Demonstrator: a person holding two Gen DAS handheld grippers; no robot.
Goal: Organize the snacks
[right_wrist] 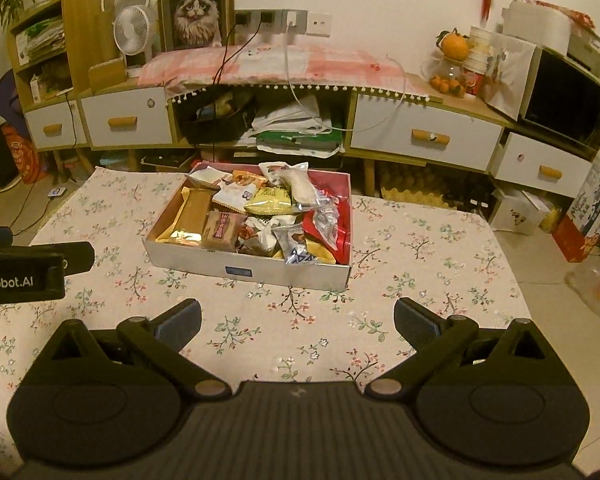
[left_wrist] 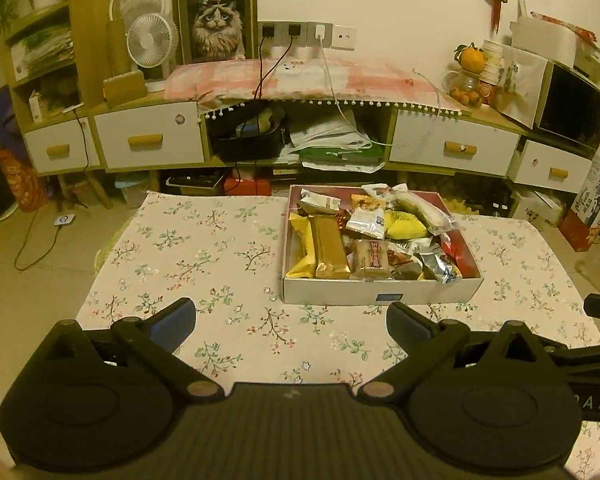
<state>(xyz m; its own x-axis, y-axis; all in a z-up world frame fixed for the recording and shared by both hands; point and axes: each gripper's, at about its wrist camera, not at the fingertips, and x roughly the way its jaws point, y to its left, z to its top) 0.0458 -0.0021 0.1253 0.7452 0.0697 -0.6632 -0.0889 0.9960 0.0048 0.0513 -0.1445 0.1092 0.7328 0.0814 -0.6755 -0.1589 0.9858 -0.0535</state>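
Observation:
A shallow white box (left_wrist: 380, 290) full of several wrapped snacks stands on the floral tablecloth (left_wrist: 220, 248); it also shows in the right wrist view (right_wrist: 244, 266). Inside lie a gold bar packet (left_wrist: 331, 250), a yellow packet (left_wrist: 404, 226) and a silver packet (left_wrist: 440, 266), among others. My left gripper (left_wrist: 292, 316) is open and empty, hovering near the table's front edge, short of the box. My right gripper (right_wrist: 298, 314) is open and empty, also short of the box. The left gripper's side shows at the left of the right wrist view (right_wrist: 32, 268).
A long low cabinet (left_wrist: 152, 140) with white drawers runs along the wall behind the table. It carries fans, a cat picture (left_wrist: 216, 20), a pink cloth, oranges (left_wrist: 472, 60) and a microwave (left_wrist: 572, 112). Cables hang down. Boxes stand on the floor at right (left_wrist: 592, 208).

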